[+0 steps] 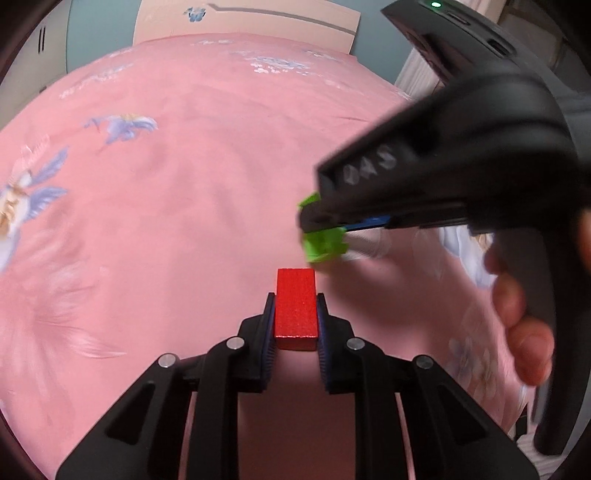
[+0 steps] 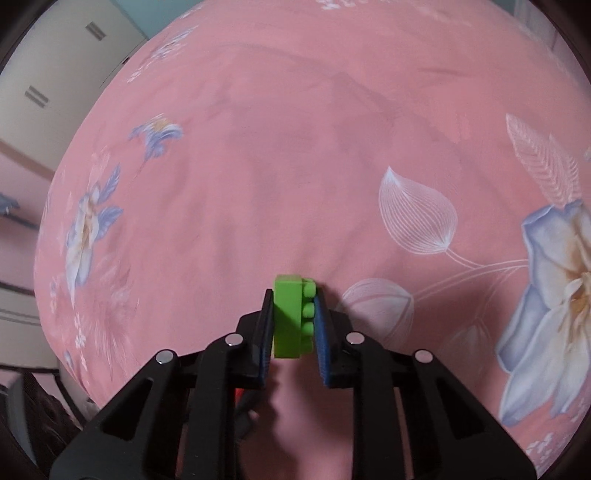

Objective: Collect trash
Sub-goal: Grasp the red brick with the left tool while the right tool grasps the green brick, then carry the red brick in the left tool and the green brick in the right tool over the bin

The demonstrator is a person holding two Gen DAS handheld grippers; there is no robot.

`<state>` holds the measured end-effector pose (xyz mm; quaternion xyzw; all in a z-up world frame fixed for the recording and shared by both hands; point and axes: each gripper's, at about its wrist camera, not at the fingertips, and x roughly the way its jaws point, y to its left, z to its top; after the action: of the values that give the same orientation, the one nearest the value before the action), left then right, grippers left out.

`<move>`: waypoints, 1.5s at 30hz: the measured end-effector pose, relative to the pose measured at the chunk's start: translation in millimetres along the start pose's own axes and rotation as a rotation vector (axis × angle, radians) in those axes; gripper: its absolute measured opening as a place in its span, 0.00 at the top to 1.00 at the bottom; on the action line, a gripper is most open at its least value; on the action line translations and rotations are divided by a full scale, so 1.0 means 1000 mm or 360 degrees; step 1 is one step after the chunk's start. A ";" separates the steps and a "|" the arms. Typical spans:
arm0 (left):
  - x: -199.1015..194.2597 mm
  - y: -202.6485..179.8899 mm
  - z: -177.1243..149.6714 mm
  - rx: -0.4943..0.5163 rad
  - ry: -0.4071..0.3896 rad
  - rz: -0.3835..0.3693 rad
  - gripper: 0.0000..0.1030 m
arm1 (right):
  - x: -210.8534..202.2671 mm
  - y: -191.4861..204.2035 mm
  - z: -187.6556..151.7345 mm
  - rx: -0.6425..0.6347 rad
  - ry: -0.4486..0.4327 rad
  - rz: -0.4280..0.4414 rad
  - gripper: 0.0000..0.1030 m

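Clearly, both tools are loaded. The left gripper (image 1: 296, 317) is clenched on a red rectangular wooden block (image 1: 296, 308), its matte grainy top facing the camera and its long sides pressed flat against the blue-lined pads, with the far end sticking out past the fingertips. The right gripper (image 2: 294, 319) clamps a bright green plastic building brick (image 2: 291, 317) turned on its side, so its row of round studs presses into the right-hand pad while its smooth face meets the left one. From the left wrist view, the right gripper (image 1: 321, 229) comes in from the right at a slant, the green brick (image 1: 325, 245) showing at its tip, just beyond and to the right of the red block and not touching it; the person's right hand (image 1: 524, 314) wraps the handle. Both held pieces hang above a pink floral bedsheet (image 2: 295, 166), which spreads wide and smooth ahead and to the left. A beige wooden headboard (image 1: 258, 20) bounds the far edge, and pale cabinet doors (image 2: 55, 85) stand beyond the left edge.
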<state>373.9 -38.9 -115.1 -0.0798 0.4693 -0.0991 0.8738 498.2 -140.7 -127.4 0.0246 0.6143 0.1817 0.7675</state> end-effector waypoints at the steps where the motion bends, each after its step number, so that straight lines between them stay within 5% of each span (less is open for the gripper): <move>1: -0.005 0.002 0.001 0.0015 -0.0004 0.0016 0.79 | -0.005 0.003 -0.002 -0.0026 -0.0011 -0.0009 0.79; 10: -0.097 0.011 0.008 0.0162 -0.0134 0.0220 0.79 | -0.079 0.041 -0.038 -0.0279 -0.0175 -0.0124 0.79; 25: -0.261 -0.015 0.002 0.0504 -0.0322 0.0317 0.79 | -0.236 0.106 -0.128 -0.0589 -0.0510 -0.0206 0.79; 35: -0.293 -0.017 -0.038 0.0562 -0.0307 0.0330 0.79 | -0.269 0.129 -0.195 -0.0688 -0.0578 -0.0184 0.79; 45: -0.279 -0.005 -0.087 0.0579 -0.0183 0.0321 0.79 | -0.239 0.132 -0.246 -0.0712 -0.0488 -0.0119 0.79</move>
<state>150.3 21.7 63.1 0.1211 0.3985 -0.0897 0.9047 188.5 -137.1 70.6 -0.1411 0.4360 0.2787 0.8440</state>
